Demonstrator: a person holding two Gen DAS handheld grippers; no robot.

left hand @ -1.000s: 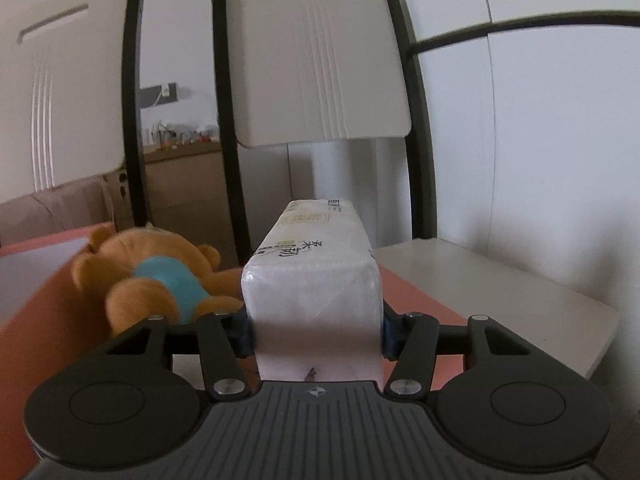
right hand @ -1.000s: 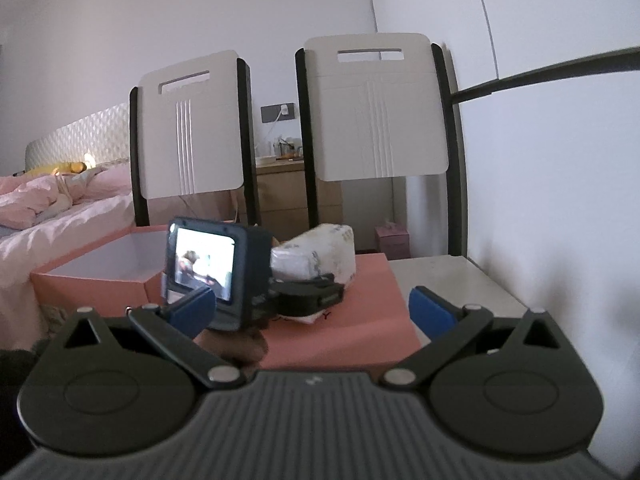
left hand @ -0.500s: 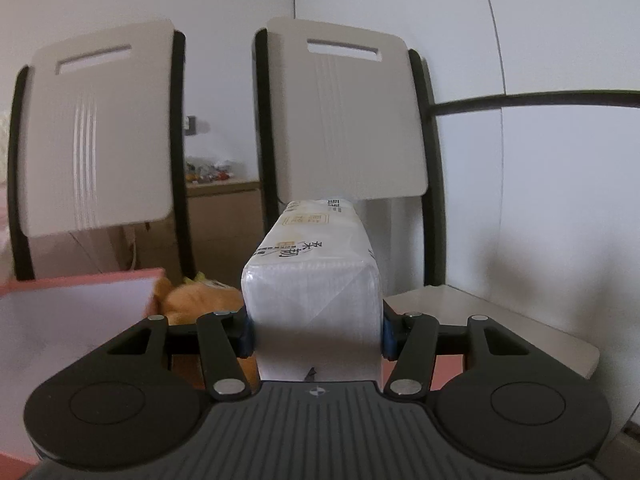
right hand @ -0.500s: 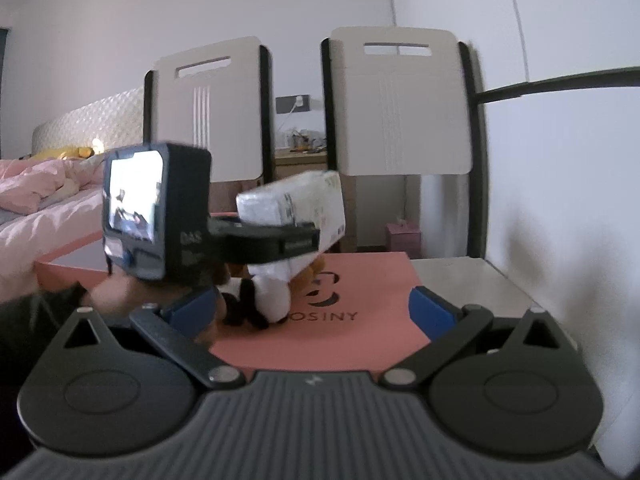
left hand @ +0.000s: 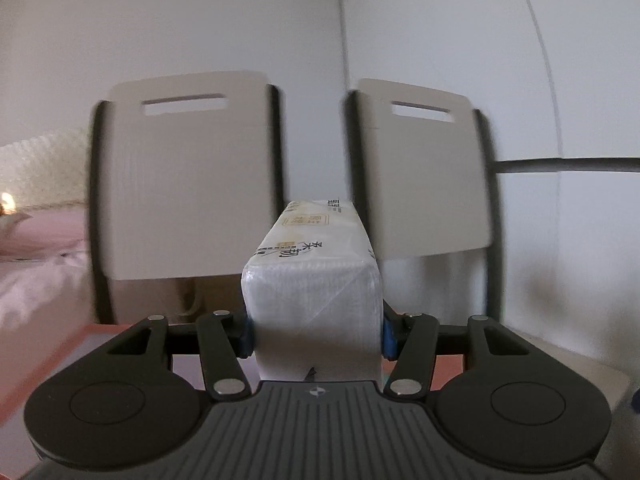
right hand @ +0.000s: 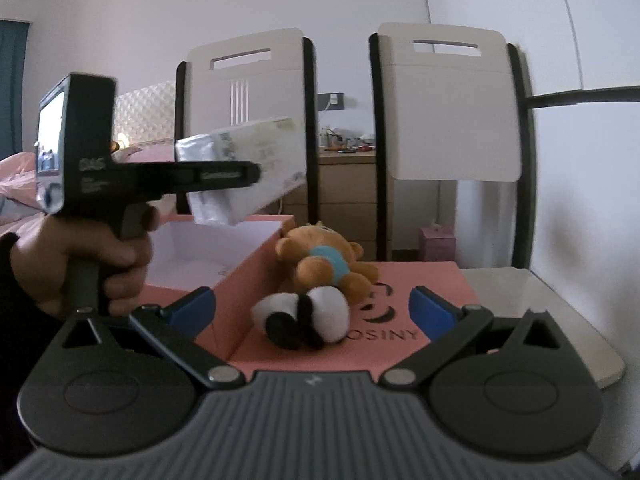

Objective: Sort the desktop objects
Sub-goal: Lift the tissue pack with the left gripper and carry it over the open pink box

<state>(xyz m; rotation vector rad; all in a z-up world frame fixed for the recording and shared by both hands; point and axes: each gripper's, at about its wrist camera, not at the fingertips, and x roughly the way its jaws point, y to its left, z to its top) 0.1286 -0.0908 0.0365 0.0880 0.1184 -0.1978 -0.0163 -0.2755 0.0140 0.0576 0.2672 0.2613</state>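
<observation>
My left gripper (left hand: 314, 332) is shut on a white tissue pack (left hand: 314, 276) with printed characters and holds it level, high in the air. In the right wrist view the same pack (right hand: 248, 168) hangs above the open pink box (right hand: 208, 248), clamped in the left gripper (right hand: 224, 176). My right gripper (right hand: 312, 310) is open and empty, low over the pink lid (right hand: 420, 280). A panda plush (right hand: 308, 318) lies on the lid between its fingers, with a brown teddy in a blue shirt (right hand: 326, 264) just behind it.
Two white chair backs (right hand: 444, 104) stand behind the table. The white tabletop (right hand: 560, 312) runs to the wall on the right. A wooden dresser (right hand: 344, 184) and a bed (right hand: 16, 184) lie further back.
My left gripper has risen and swung left with the tissue pack, now above the open box. The teddy and the panda have come into view on the lid. My right gripper stays open.
</observation>
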